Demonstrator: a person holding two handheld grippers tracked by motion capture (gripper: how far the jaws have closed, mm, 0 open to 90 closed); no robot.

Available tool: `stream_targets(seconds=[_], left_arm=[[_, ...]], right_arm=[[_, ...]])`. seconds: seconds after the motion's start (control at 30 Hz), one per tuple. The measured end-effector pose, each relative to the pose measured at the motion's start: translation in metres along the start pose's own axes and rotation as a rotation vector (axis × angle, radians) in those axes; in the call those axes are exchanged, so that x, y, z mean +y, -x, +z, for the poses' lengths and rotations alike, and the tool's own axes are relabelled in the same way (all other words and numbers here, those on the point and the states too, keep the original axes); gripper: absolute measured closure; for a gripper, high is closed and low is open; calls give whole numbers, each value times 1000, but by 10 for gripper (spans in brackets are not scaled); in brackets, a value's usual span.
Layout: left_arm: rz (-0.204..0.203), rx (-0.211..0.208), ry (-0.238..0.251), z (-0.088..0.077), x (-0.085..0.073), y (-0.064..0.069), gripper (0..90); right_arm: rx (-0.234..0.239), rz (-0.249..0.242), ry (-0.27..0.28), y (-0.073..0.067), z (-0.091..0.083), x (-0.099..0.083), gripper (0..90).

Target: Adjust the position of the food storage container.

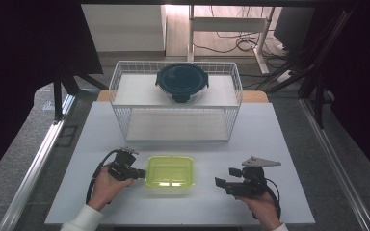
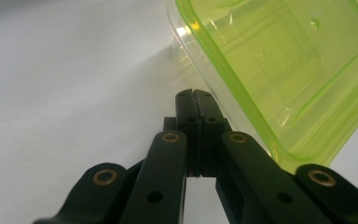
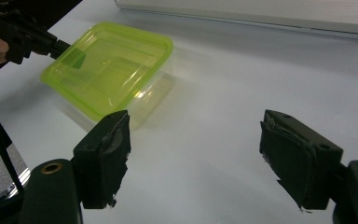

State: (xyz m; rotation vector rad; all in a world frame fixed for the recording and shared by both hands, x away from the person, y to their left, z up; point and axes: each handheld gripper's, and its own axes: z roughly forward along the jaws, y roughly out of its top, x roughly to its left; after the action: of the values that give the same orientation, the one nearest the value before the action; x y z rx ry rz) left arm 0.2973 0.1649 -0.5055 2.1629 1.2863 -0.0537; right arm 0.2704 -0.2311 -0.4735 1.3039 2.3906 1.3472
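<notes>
A clear rectangular container with a lime-green lid (image 1: 170, 171) sits on the white table near the front. My left gripper (image 1: 142, 172) is at its left side, held by a hand, with its jaws shut together and nothing between them. In the left gripper view the shut tips (image 2: 193, 95) sit right beside the container's wall (image 2: 284, 60), just under the lid's edge; I cannot tell whether they touch. My right gripper (image 1: 226, 178) rests to the container's right, open and holding nothing. In the right gripper view its jaws (image 3: 196, 135) stand wide apart, the container (image 3: 109, 70) and left gripper (image 3: 60, 46) beyond them.
A white wire basket (image 1: 120, 77) stands at the back of the table (image 1: 270, 139), with a round container with a dark blue lid (image 1: 181, 82) on its upper shelf. Bare table lies between the basket and the green-lidded container.
</notes>
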Motion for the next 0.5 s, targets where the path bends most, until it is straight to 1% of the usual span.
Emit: stream_targets(seconds=[0.07, 0.1, 0.13, 0.17, 0.3, 0.37, 0.4, 0.43, 0.47, 0.5], left_arm=[[14, -9, 3, 2, 6, 8, 900], [24, -10, -2, 3, 7, 10, 900], [24, -10, -2, 3, 7, 10, 900], [30, -10, -8, 7, 9, 14, 900], [38, -11, -21, 11, 10, 17, 900], [36, -9, -18, 11, 9, 17, 900], [24, 8, -11, 10, 8, 15, 900], [24, 8, -11, 10, 8, 15, 900], [22, 27, 1, 8, 8, 13, 900], [7, 46, 16, 3, 8, 10, 899]], right_arm=[[7, 1, 0, 0, 0, 0, 242], [7, 1, -1, 0, 0, 0, 242], [7, 1, -1, 0, 0, 0, 242], [7, 1, 0, -1, 0, 0, 242], [5, 2, 3, -1, -1, 1, 242], [5, 2, 3, -1, -1, 1, 242], [6, 4, 2, -1, -1, 1, 242], [6, 4, 2, -1, -1, 1, 242], [6, 5, 2, -1, -1, 1, 242], [6, 5, 2, -1, -1, 1, 242]])
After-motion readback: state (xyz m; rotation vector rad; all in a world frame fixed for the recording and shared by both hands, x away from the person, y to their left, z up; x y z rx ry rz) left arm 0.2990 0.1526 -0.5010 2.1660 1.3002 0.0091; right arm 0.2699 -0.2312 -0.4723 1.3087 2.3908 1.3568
